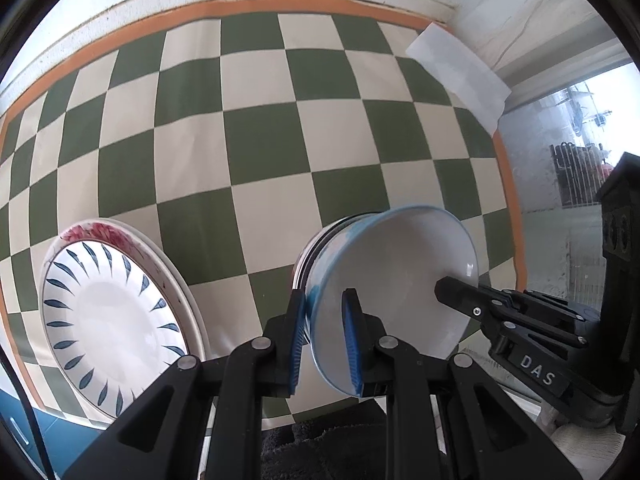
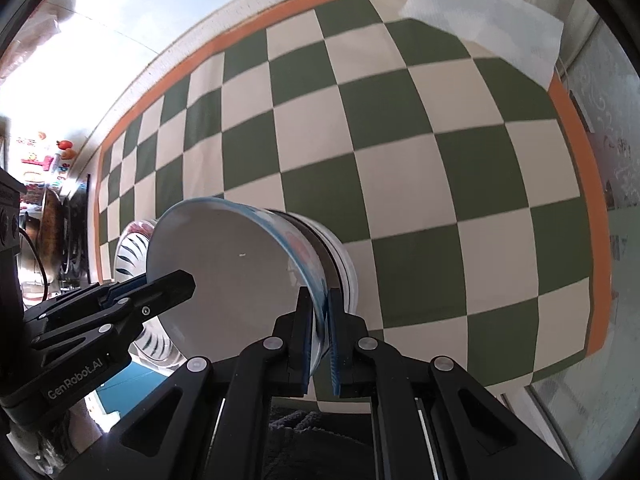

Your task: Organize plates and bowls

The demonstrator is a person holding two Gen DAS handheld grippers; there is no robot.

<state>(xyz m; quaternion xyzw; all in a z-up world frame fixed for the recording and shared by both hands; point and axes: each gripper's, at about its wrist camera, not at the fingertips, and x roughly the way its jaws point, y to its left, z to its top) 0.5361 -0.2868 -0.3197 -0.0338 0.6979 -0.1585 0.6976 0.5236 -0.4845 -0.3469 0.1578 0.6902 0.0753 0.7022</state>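
Blue-rimmed bowl (image 1: 392, 280) stack, lower bowls mostly hidden behind it.

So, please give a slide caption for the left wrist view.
Both grippers, left and right, pinch opposite rims of stacked bowls over a checkered tablecloth.

Two handheld grippers, both clamped on one bowl rim

Left gripper (image 1: 326, 334): black linkage arms, blue ribbed pads, pointing steeply downward; jaws closed on the rim of the bowl (image 1: 400, 276), one pad inside, one outside. Right gripper (image 2: 320, 334): same build, same steep downward pitch; jaws pinched tight on the opposite part of the rim, blue pads (image 2: 335, 344) either side of the wall. Each gripper shows in the other's view, reaching into the bowl from the side. No hand or sleeve visible.
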